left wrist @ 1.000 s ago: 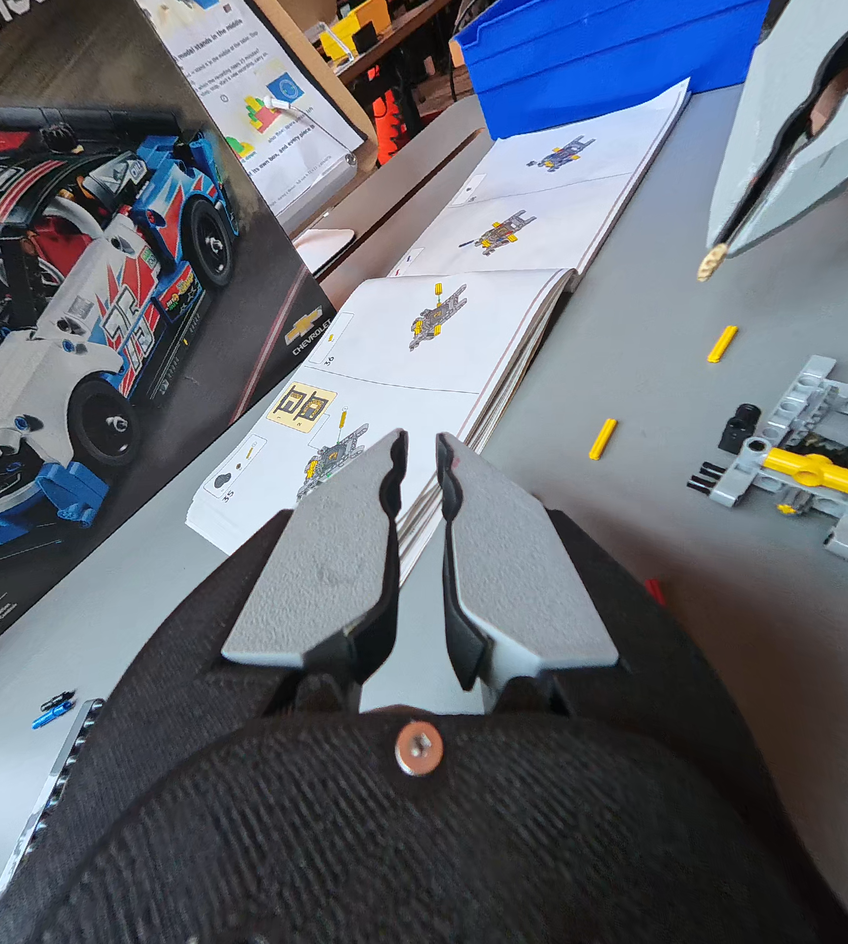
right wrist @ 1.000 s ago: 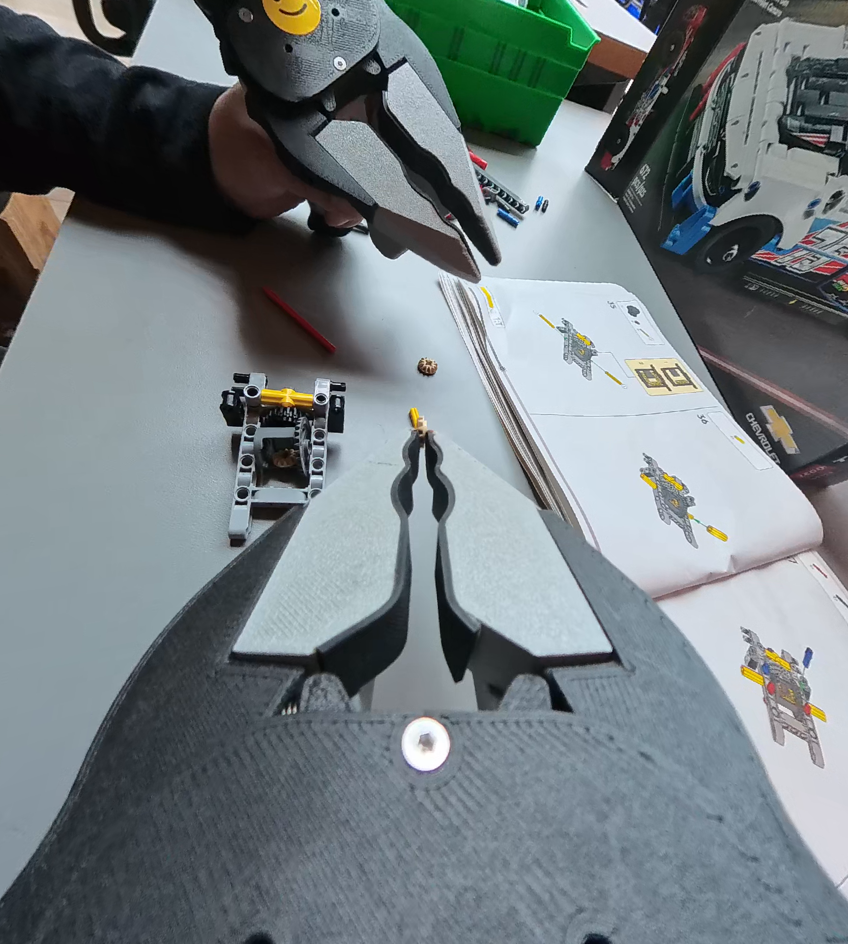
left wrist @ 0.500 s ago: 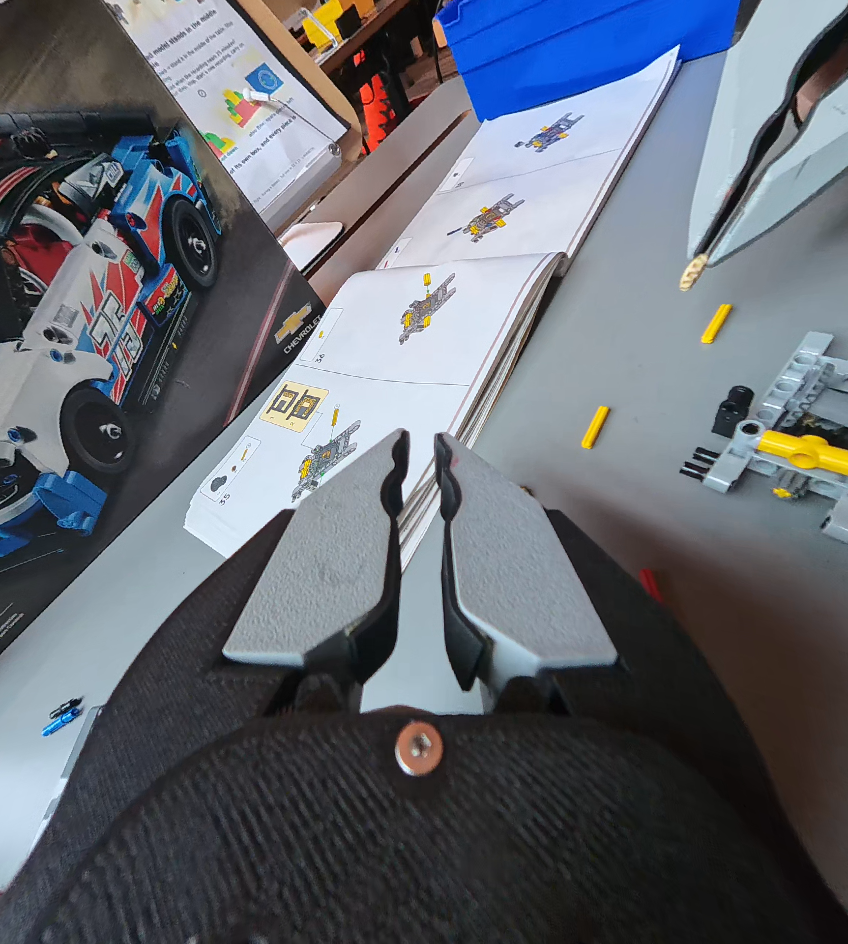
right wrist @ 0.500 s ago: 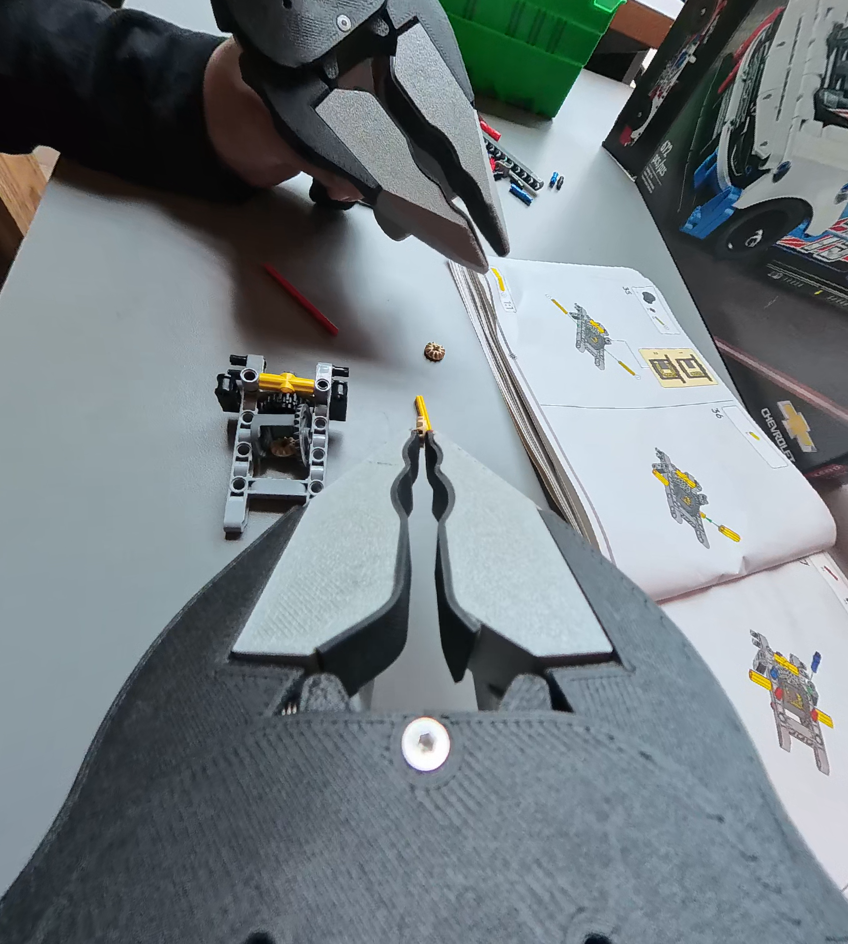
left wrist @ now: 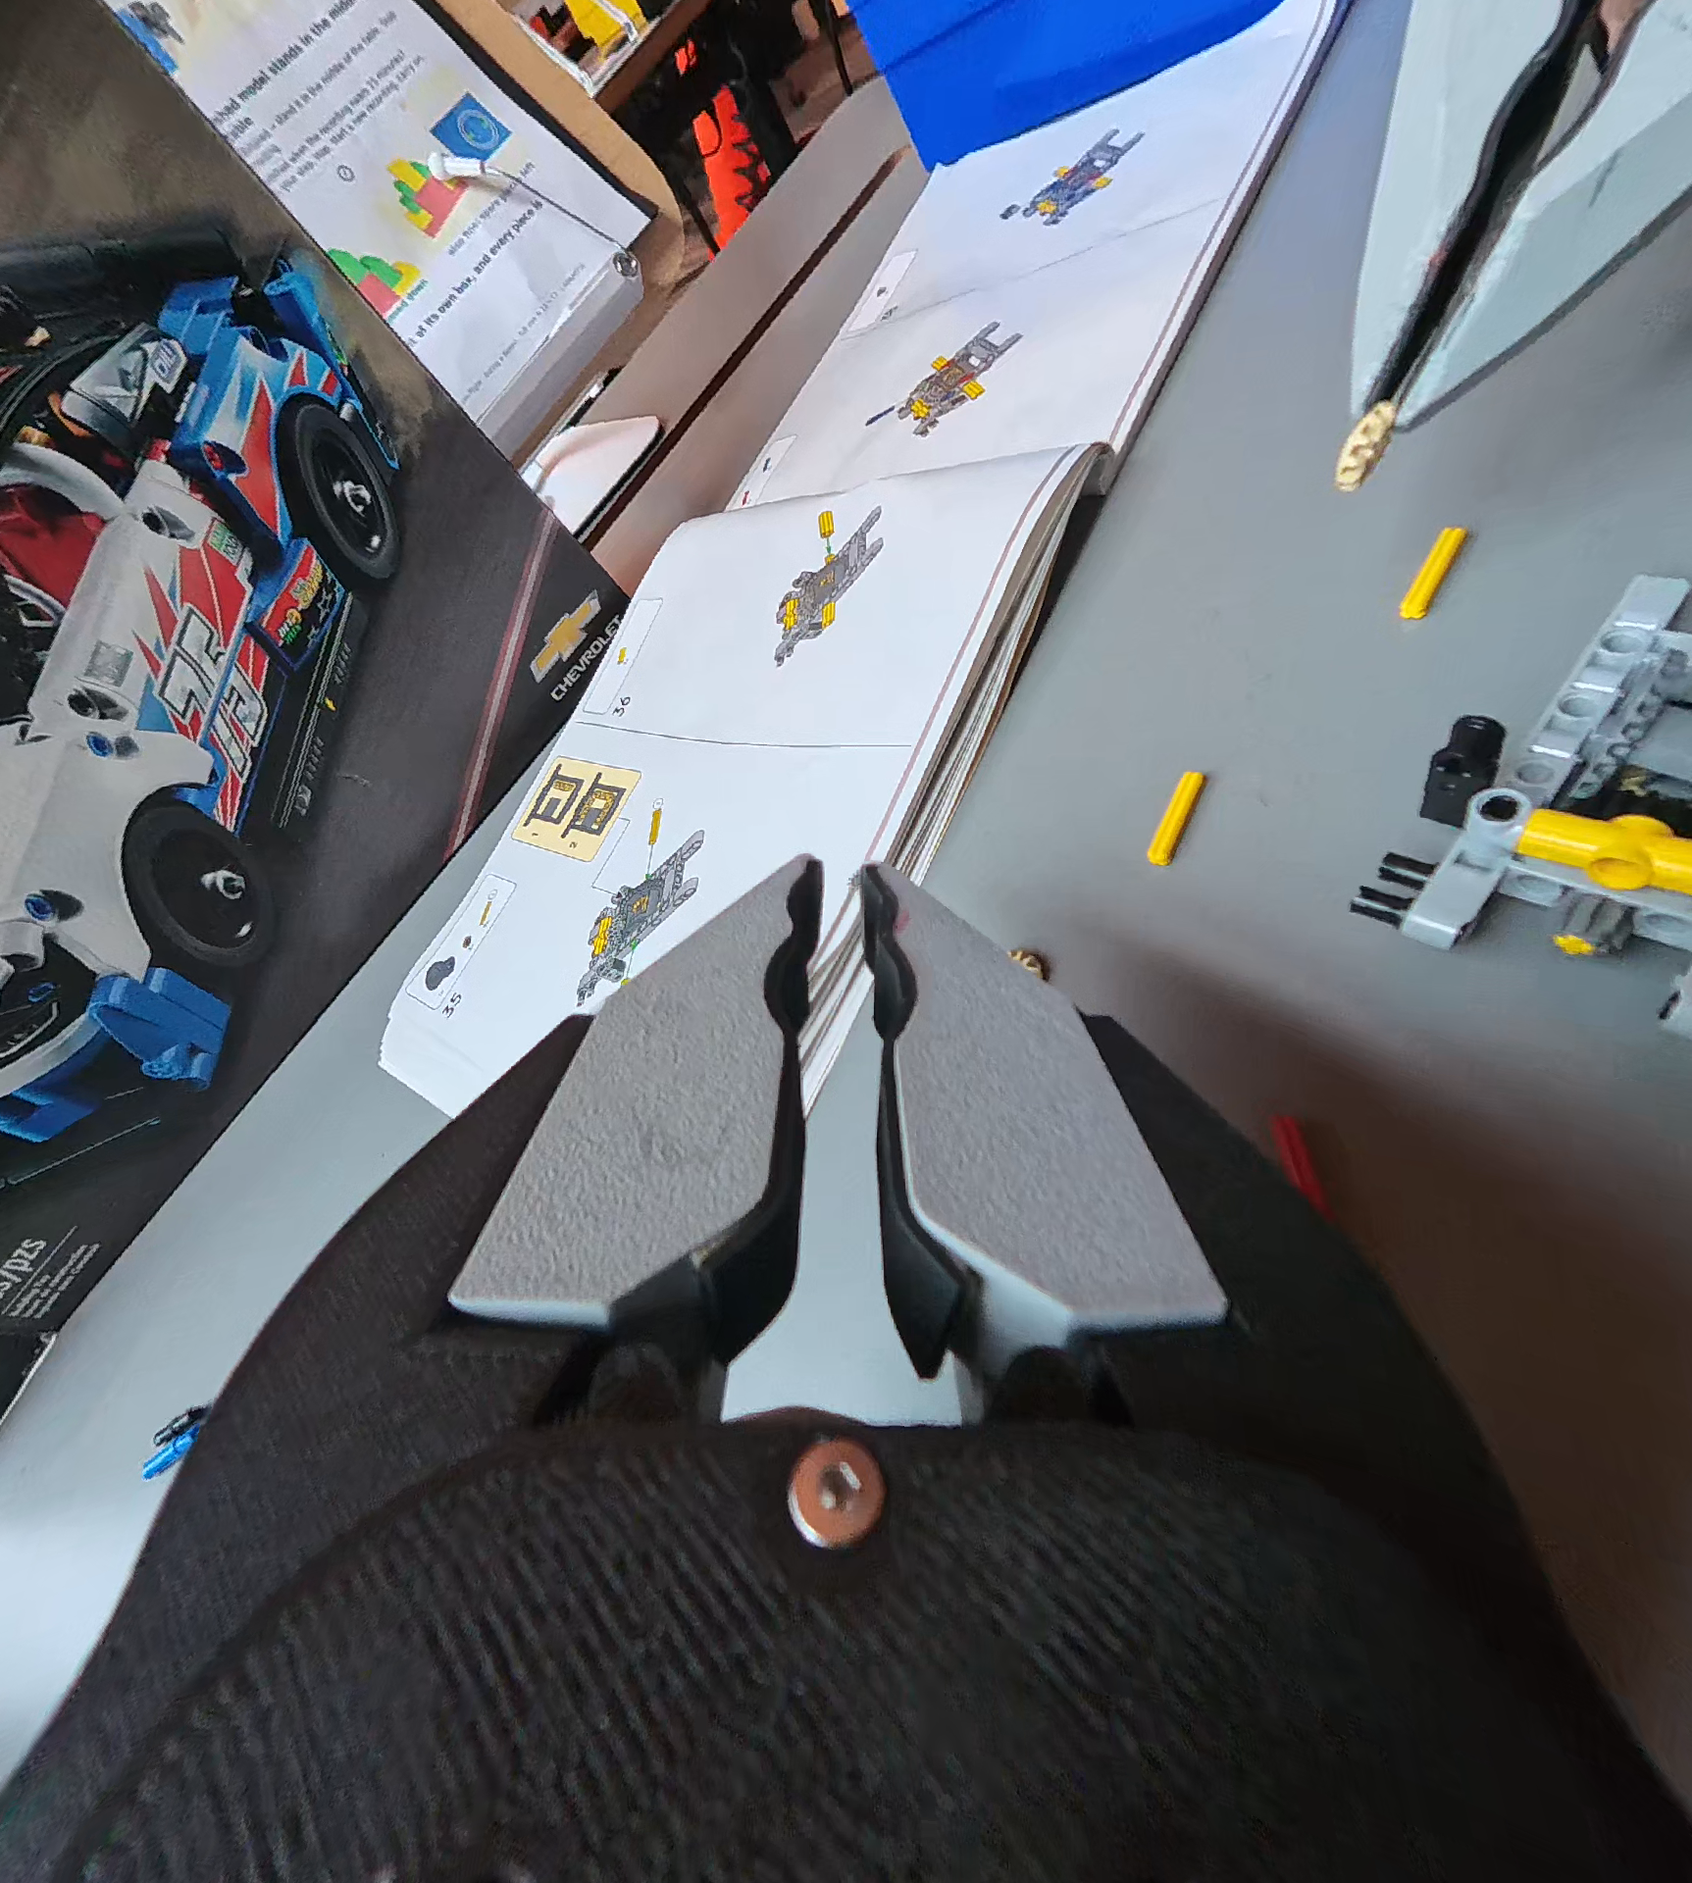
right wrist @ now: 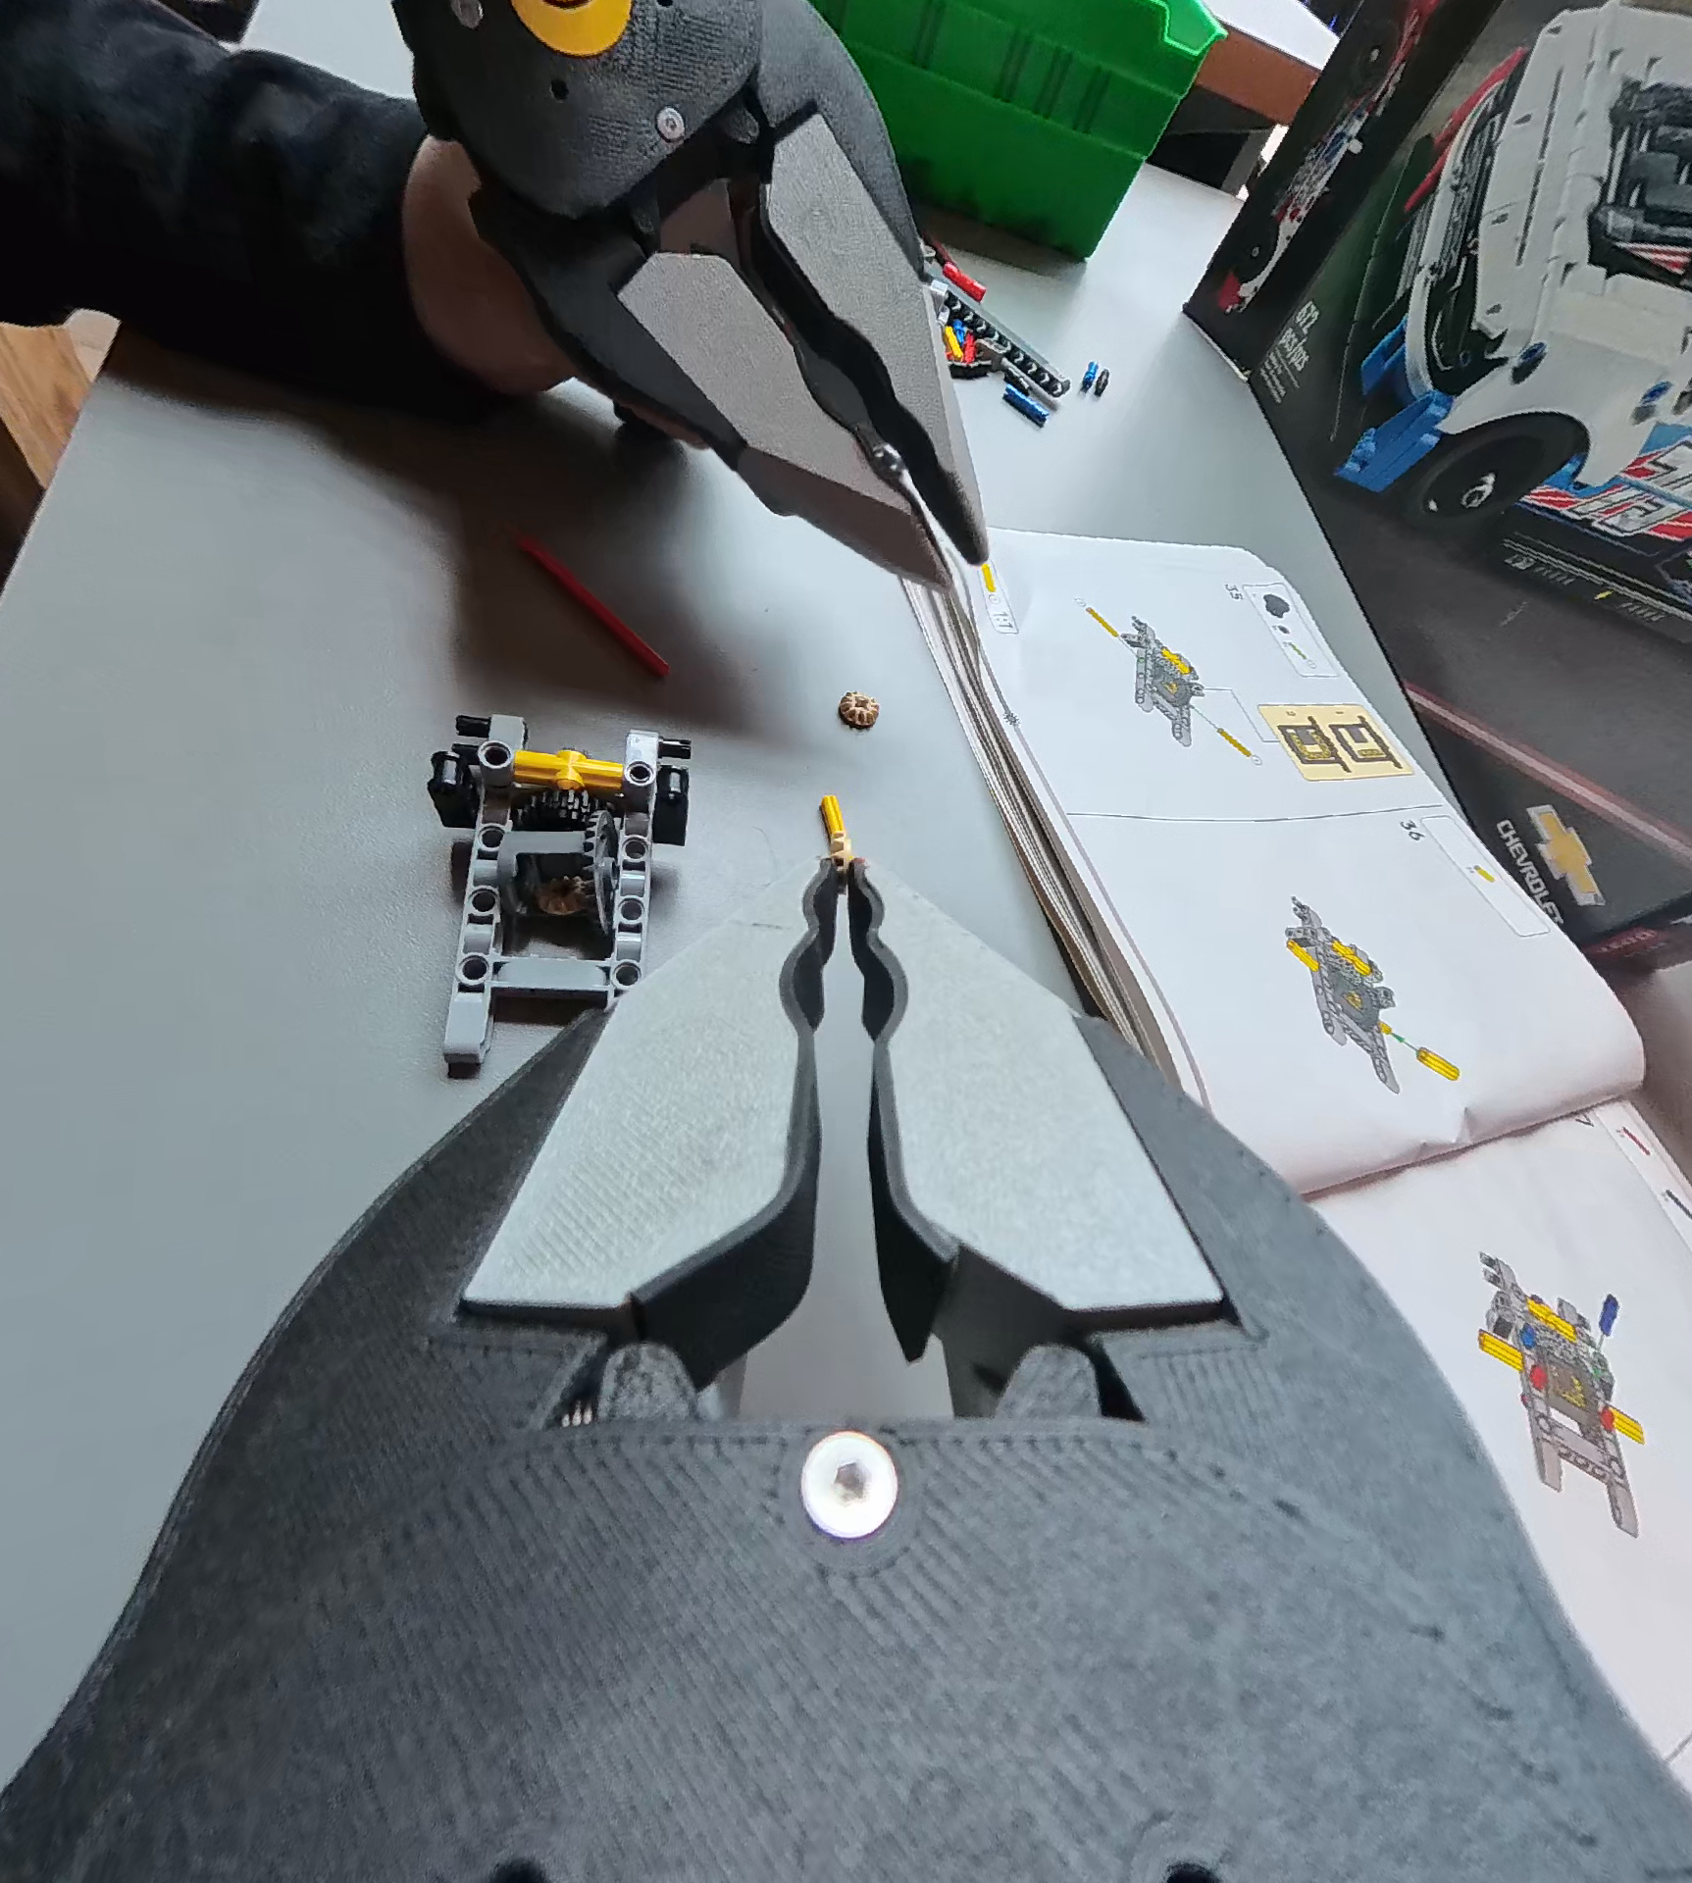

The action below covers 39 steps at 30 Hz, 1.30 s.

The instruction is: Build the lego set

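A grey lego frame with a yellow connector and gears [right wrist: 546, 866] lies on the grey table [right wrist: 159, 1019]; it also shows in the left wrist view [left wrist: 1636, 815]. My right gripper [right wrist: 839, 868] is shut on a small tan gear [right wrist: 841, 866], held a little above the table, with the gear at its tip in the left wrist view [left wrist: 1366, 448]. A yellow axle [right wrist: 831, 815] lies just beyond it. My left gripper [left wrist: 836, 876] is empty, jaws a narrow gap apart, over the edge of the open instruction booklet [left wrist: 821, 662]. A second tan gear [right wrist: 859, 708] lies beside it.
A second yellow axle [left wrist: 1433, 571] and a red axle [right wrist: 592, 606] lie loose. The set's box [left wrist: 159, 611] stands along the booklet's far side. A green bin [right wrist: 1015, 112], a blue bin [left wrist: 1025, 61] and several loose pins [right wrist: 1004, 346] sit at the table's ends. Tip to tip, the grippers are about 11 centimetres apart. From the left gripper's tips to the yellow axle [right wrist: 831, 815] is close to 7 centimetres. The left camera catches it too, in the left wrist view [left wrist: 1172, 843].
Both grippers have drifted only slightly. The right one keeps its hold on the tan gear. The second gear now shows beside my left finger.
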{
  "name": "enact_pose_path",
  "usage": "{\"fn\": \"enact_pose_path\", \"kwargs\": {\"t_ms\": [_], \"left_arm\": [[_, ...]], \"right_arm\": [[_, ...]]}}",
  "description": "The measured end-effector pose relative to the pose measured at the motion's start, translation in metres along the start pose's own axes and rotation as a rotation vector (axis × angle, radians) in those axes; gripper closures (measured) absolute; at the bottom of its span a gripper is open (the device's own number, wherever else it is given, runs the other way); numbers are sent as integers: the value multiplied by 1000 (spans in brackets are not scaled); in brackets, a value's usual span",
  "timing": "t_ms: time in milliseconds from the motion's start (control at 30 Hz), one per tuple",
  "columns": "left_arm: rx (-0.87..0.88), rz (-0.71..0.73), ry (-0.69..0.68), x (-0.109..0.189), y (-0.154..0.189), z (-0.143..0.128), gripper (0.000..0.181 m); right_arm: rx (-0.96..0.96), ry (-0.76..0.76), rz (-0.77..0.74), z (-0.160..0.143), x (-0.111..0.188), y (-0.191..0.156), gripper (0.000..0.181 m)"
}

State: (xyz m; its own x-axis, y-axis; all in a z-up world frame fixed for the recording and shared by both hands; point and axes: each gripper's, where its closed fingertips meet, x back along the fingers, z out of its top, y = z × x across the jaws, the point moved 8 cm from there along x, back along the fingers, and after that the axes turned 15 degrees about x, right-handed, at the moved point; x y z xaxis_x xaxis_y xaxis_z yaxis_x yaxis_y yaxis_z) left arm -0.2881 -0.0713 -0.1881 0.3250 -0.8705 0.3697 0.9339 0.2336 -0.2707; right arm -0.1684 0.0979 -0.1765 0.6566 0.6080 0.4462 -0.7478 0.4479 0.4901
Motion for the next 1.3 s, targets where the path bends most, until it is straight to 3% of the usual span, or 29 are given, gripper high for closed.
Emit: {"fn": "enact_pose_path", "kwargs": {"t_ms": [300,400,467,500,533,600,633,733,867,1000,1300], "left_arm": [[49,35,-11,4,-6,2,181],[82,113,-177,29,-42,3,178],[179,199,-418,62,-86,-8,169],[266,255,-498,82,-111,-17,146],[356,281,-567,102,-132,-26,136],[489,326,-623,133,-170,-45,148],[549,309,-626,142,-182,-54,145],[737,212,-706,148,-200,-84,141],[746,183,-803,139,-205,-113,148],[803,136,-834,136,-206,-110,158],[729,155,-689,137,-221,-44,158]], "right_arm": [[-27,-9,-17,-5,1,4,181],[-36,-12,-22,-7,2,6,181],[-42,-8,-25,-7,3,6,181],[-45,-7,-25,-7,3,6,181],[-48,-4,-22,-7,3,6,181],[-49,4,-10,-6,2,5,181],[-46,7,-3,-5,1,4,181],[-27,5,11,-2,-1,0,181],[-7,0,9,0,-1,-2,181],[-14,6,-1,-1,2,0,181],[9,5,8,2,2,-3,181]]}}
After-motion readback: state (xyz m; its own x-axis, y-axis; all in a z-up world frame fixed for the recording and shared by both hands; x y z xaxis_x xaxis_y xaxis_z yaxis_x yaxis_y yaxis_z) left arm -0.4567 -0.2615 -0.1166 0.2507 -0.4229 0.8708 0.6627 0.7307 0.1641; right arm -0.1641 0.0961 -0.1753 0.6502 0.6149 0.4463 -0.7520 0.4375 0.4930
